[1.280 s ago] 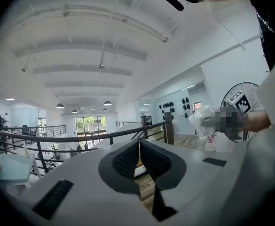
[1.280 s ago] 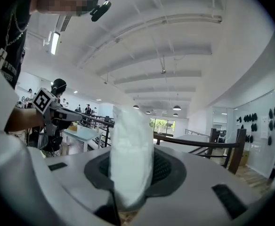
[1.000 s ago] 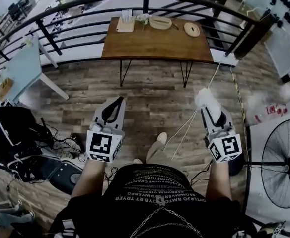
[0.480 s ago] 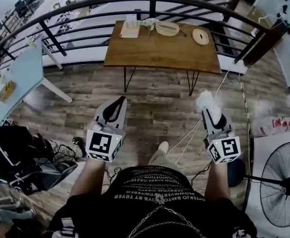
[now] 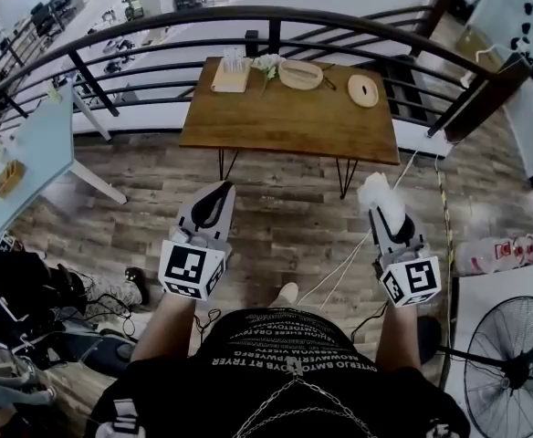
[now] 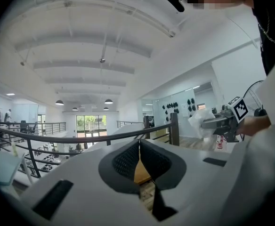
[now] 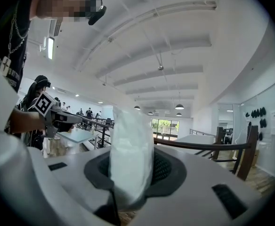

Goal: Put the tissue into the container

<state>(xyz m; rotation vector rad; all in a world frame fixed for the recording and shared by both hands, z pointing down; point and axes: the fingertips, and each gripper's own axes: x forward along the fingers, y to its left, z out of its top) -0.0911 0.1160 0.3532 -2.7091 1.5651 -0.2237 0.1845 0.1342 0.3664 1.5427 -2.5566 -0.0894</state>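
Where textured jaws pinch it, soft tissue (image 7: 130,159) bulges.

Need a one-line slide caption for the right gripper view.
A white tissue pinched upright by the right gripper, railing behind, left gripper at far left.

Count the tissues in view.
1: a white tissue pinched in the right gripper's jaws, sticking up past them. White things on the far wooden table could be more, too small to tell.
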